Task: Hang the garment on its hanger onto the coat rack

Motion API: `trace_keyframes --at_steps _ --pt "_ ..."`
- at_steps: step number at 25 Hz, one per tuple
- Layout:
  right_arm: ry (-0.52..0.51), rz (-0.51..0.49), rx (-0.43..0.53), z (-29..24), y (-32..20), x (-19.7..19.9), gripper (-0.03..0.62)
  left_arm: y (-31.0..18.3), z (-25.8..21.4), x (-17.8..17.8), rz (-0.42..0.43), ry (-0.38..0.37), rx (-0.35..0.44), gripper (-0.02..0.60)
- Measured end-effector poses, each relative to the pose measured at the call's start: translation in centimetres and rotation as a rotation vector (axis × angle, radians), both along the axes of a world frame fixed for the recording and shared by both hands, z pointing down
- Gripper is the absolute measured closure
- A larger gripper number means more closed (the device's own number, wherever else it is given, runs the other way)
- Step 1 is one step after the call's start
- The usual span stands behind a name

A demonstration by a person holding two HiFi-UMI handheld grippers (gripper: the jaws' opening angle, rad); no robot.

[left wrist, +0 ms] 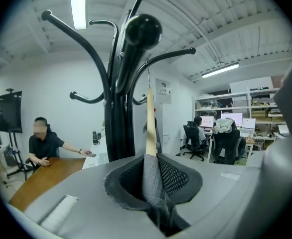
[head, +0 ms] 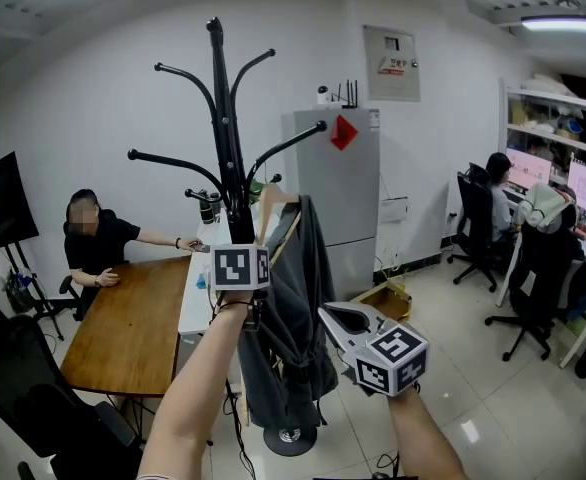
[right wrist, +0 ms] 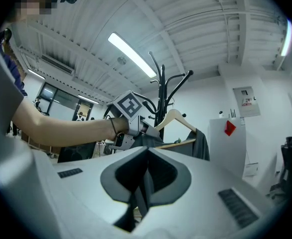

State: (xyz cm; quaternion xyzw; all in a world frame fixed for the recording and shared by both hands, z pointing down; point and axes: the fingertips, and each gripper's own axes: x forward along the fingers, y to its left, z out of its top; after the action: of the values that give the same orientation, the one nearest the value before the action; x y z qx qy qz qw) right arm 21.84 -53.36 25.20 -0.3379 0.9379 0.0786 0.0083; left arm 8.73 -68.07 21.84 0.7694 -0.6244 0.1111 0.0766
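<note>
Nearest, right gripper [right wrist: 145, 180]: jaws are brought together with nothing held, and it is positioned just right of the garment. Left gripper [left wrist: 153, 183]: jaws are closed on a fold of the dark grey garment [head: 298, 308], which is draped on a wooden hanger [head: 276, 208] close beside the pole of the black coat rack [head: 228, 138], clear of the floor. Whether the hanger's hook is seated on a rack arm cannot be told. Beyond are listed a wooden table [head: 133, 318] and a grey refrigerator [head: 343, 198].

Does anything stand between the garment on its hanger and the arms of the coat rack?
Nothing visible does. The left gripper holds the garment on its hanger right beside the coat rack, whose upper arms look bare.
</note>
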Motion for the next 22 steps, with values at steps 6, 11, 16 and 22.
trace_keyframes --at_steps 6,11,16,22 --pt "0.009 -0.006 -0.022 1.0 -0.2 -0.5 0.591 -0.2 3.2 -2.2 -0.041 0.027 -0.038 0.512" --pt "0.016 -0.009 -0.041 2.1 -0.3 -1.0 0.591 0.0 4.6 -2.5 -0.037 0.026 -0.036 0.511" --pt "0.019 -0.004 -0.055 2.7 -0.1 -1.0 0.591 0.4 5.7 -2.3 -0.032 0.024 -0.036 0.508" --pt "0.016 0.011 -0.074 3.9 0.6 -0.8 0.591 1.0 7.0 -2.5 -0.025 0.014 -0.026 0.501"
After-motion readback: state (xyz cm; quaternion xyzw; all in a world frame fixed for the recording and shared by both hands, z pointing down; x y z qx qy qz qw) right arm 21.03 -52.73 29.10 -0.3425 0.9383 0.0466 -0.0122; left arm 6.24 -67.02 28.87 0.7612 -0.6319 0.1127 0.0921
